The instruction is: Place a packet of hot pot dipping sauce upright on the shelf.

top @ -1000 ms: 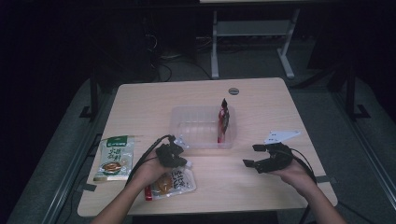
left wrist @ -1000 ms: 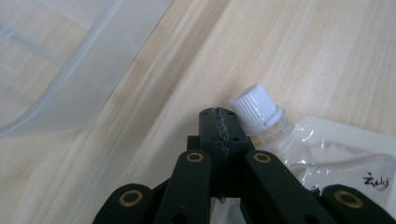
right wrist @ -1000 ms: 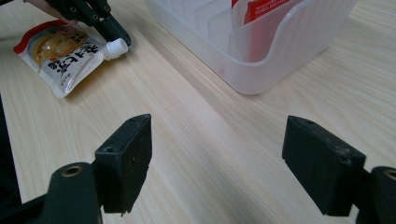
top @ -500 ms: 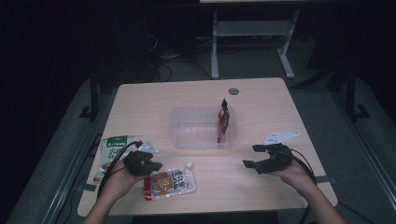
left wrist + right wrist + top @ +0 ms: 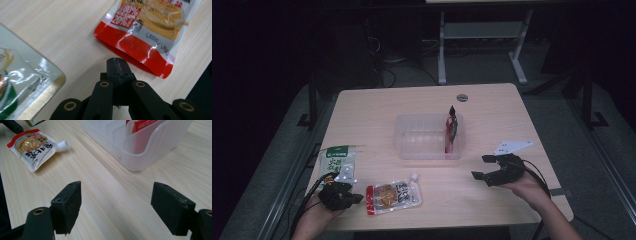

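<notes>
The left hand-held gripper (image 5: 353, 198) sits low at the near-left corner of the worktop (image 5: 412, 105), its jaws pressed fully together with nothing between them — in the left gripper view the closed tips (image 5: 117, 65) hover over bare wood. Just past those tips lies the red-edged spouted sauce pouch (image 5: 393, 195), flat on the worktop, its red bottom seam (image 5: 136, 50) nearest the jaws but not touching them. To the other side of the jaws, also flat, lies a green-and-white snack packet (image 5: 337, 162), its glossy corner (image 5: 27, 82) close by.

The right hand-held gripper (image 5: 484, 167) rests at the near-right of the worktop with its jaws spread wide and empty — between them only wood grain (image 5: 115, 202). A white three-cornered plate (image 5: 512, 146) sits on top of it.

Beyond both, in the middle of the worktop, stands a clear plastic bin (image 5: 429, 156) with divider walls. A red packet (image 5: 451, 131) stands upright in its right-hand end, leaning slightly. From the right gripper view the bin's rounded corner (image 5: 140, 157) is near, and the sauce pouch (image 5: 35, 147) lies farther off to the left, cap pointing toward the bin.
</notes>
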Action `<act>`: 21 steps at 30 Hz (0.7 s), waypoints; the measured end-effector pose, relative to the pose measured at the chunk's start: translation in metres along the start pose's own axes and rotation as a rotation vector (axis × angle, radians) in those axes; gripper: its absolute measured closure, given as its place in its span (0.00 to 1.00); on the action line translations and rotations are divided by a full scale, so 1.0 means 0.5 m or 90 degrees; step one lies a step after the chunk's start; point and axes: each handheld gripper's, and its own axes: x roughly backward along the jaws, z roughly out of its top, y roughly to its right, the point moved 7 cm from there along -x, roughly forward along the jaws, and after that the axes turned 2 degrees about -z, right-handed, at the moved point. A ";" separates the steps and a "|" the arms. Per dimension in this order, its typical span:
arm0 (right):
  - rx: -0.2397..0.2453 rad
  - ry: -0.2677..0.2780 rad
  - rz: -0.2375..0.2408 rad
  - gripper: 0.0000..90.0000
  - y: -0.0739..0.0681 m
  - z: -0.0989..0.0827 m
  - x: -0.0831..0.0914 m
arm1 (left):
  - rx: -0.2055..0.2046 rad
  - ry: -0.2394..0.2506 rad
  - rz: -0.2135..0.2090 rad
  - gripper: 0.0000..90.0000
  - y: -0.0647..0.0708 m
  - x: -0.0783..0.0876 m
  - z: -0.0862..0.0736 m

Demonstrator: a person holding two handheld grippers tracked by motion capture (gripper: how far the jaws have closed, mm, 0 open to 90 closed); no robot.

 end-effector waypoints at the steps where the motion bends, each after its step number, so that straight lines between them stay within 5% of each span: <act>1: -0.002 0.000 0.001 0.27 -0.001 0.000 0.000 | -0.003 -0.001 -0.003 1.00 0.002 -0.002 0.002; 11: -0.003 0.000 -0.001 0.27 0.001 0.000 0.001 | -0.029 -0.014 -0.027 1.00 0.023 -0.021 0.018; 21: -0.008 -0.002 -0.001 0.27 0.002 0.000 0.000 | -0.081 -0.011 -0.046 1.00 0.051 -0.052 0.088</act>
